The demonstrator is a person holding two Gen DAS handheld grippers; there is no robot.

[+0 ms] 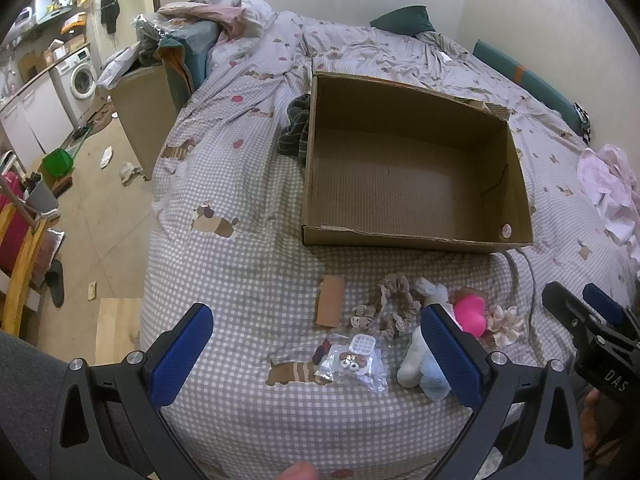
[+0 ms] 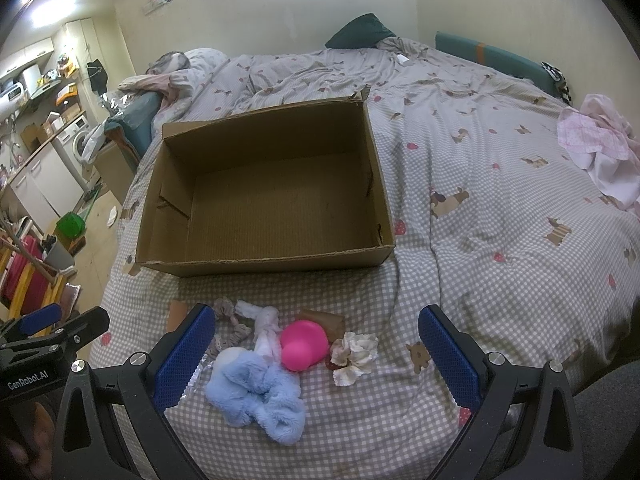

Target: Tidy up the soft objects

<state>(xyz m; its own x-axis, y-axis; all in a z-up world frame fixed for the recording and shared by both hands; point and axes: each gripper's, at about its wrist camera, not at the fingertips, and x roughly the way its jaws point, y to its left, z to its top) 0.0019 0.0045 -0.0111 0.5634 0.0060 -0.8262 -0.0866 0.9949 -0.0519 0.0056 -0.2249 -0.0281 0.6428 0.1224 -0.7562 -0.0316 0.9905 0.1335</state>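
Observation:
An open cardboard box (image 1: 404, 236) (image 2: 256, 262) lies empty on the checked bed. In front of it sits a cluster of soft things: a fluffy blue scrunchie (image 2: 260, 396) (image 1: 434, 380), a pink heart-shaped cushion (image 2: 302, 344) (image 1: 472, 314), a cream frilly scrunchie (image 2: 356, 354) (image 1: 506, 322), a beige scrunchie (image 1: 394, 306) (image 2: 234, 330) and a white fabric piece (image 2: 266, 326). My left gripper (image 1: 316, 354) is open above a clear plastic packet (image 1: 354, 362). My right gripper (image 2: 316, 356) is open over the cluster, holding nothing.
A small cardboard piece (image 1: 330, 300) lies near the packet. A dark striped cloth (image 1: 296, 126) rests against the box's left wall. Pink clothes (image 2: 600, 148) are heaped at the bed's right edge. The floor (image 1: 100, 208) with a washing machine (image 1: 82, 76) lies to the left.

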